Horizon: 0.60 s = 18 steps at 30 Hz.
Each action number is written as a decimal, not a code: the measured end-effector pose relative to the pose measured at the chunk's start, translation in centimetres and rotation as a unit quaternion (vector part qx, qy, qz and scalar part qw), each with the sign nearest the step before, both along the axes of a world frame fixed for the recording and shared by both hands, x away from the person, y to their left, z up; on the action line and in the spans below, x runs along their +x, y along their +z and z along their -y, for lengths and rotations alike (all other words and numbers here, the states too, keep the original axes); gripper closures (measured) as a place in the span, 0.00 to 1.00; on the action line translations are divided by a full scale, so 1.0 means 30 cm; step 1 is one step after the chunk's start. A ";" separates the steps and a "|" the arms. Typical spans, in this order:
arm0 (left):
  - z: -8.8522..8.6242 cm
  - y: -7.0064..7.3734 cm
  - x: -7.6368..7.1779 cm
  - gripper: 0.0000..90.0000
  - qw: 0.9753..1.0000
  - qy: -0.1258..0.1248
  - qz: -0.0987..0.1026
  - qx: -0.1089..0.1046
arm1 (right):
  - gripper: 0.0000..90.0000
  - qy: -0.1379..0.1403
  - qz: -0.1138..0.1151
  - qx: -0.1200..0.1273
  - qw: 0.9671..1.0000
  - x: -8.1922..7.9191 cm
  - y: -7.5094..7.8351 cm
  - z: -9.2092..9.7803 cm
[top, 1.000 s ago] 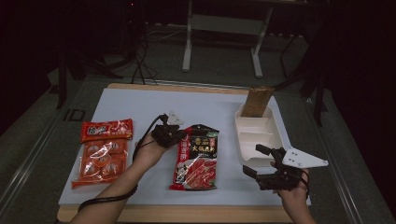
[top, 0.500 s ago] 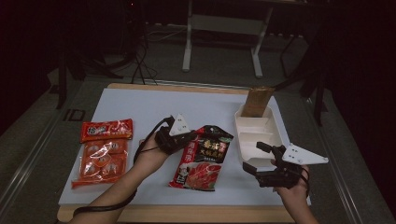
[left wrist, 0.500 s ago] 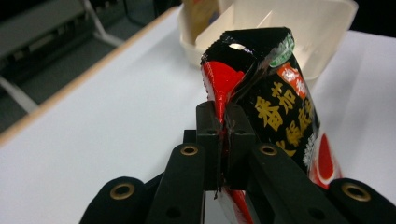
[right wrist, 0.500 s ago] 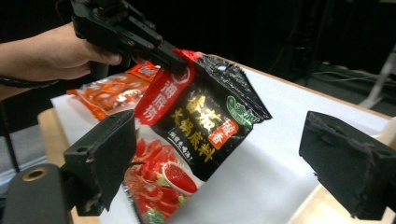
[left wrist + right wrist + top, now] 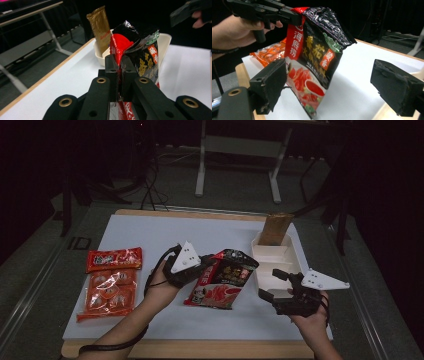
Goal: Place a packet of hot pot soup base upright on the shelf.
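A dim room with dark metal table legs and cables on the floor surrounds a wooden table (image 5: 200,351) covered by a white mat (image 5: 150,232).

The left gripper (image 5: 206,265) is clenched on the upper edge of a black and red soup-base packet (image 5: 222,280). In the left gripper view, its 2 jaws press together on the crumpled top of the packet (image 5: 140,57), which rises above them. In the high view the packet tilts, its top end lifted at the gripper and its bottom end down at the mat, near the middle of the table and just left of the white tray (image 5: 275,270). The right gripper view shows the packet (image 5: 314,55) hanging from the left gripper (image 5: 294,16), red stripe with Chinese characters on its side, tomato picture lower down, bottom corner touching the mat.

The right gripper (image 5: 272,285) sits near the front right of the mat, just beside the tray's near end, with its jaws spread wide and nothing between them. In the right gripper view, the 2 black jaws stand well apart and the packet shows farther off between them.

A gold-brown packet (image 5: 275,227) stands upright at the far end of the tray; the left gripper view shows it (image 5: 100,27) leaning in the tray (image 5: 165,40).

On the left of the mat lie a red snack packet (image 5: 114,258) and, just below it, an orange multipack (image 5: 106,292), both flat.
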State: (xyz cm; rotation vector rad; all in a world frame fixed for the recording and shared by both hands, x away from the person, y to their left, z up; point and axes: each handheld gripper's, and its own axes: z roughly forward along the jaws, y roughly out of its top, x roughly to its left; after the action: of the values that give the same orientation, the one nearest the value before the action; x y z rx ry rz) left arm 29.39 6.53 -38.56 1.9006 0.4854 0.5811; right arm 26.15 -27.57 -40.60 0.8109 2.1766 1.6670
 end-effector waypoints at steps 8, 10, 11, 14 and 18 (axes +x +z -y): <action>-0.001 0.005 -0.007 0.98 0.998 -0.019 -0.003 -0.051 | 0.28 -0.011 0.000 0.003 1.000 0.041 0.015 -0.025; -0.003 0.006 -0.006 0.98 0.998 -0.024 -0.008 -0.058 | 0.28 -0.009 -0.002 0.005 1.000 0.058 0.019 -0.033; -0.006 0.007 -0.007 0.98 0.997 -0.028 -0.009 -0.068 | 0.28 -0.006 -0.004 0.008 1.000 0.063 0.020 -0.036; -0.012 0.009 -0.007 0.98 0.995 -0.033 -0.019 -0.088 | 0.35 0.005 -0.004 0.022 1.000 0.077 0.026 -0.050; -0.012 0.009 -0.010 0.98 0.995 -0.037 -0.017 -0.094 | 0.37 0.017 -0.002 0.022 1.000 0.082 0.031 -0.070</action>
State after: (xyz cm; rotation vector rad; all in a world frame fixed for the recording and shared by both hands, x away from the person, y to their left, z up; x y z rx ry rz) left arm 29.10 6.90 -38.29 1.7433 0.4740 0.4393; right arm 28.61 -25.48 -39.66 0.7938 2.1752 1.7357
